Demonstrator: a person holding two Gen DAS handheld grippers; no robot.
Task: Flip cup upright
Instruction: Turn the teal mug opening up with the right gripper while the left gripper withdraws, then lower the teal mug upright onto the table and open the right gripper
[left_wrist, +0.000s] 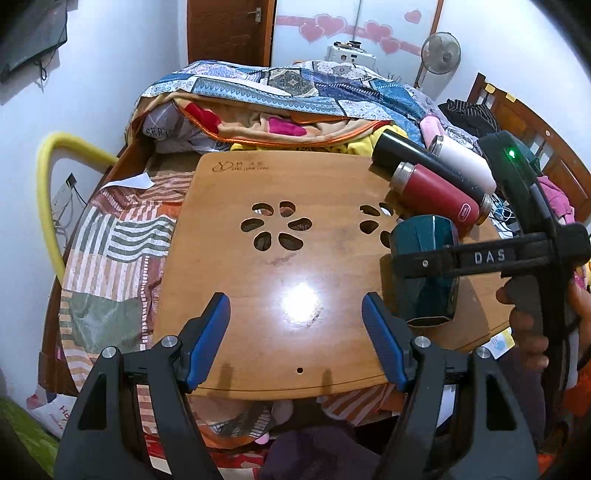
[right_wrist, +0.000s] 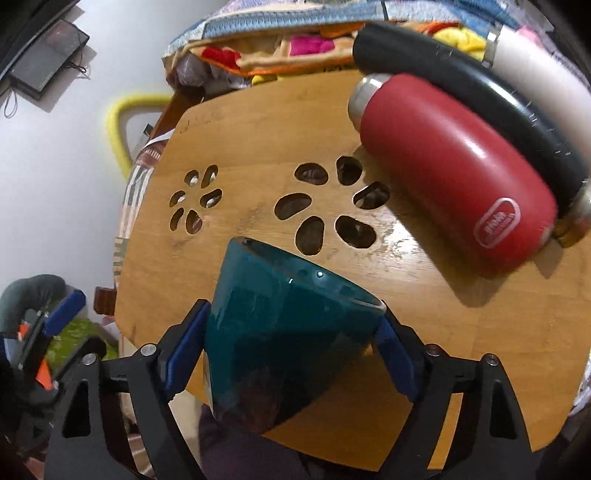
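Note:
A glossy teal cup sits tilted on the wooden lap table, near its front edge. My right gripper is shut on it, with one blue pad pressed against each side. In the left wrist view the same cup stands at the table's right side, crossed by the black bar of the right-hand tool. My left gripper hovers open over the bare front middle of the table, with nothing between its blue fingers. Which end of the cup faces down is unclear.
A red flask, a black flask and a white one lie side by side at the table's far right. Flower-shaped cut-outs pierce the tabletop. Heaped bedding lies behind, and a person's hand holds the right tool.

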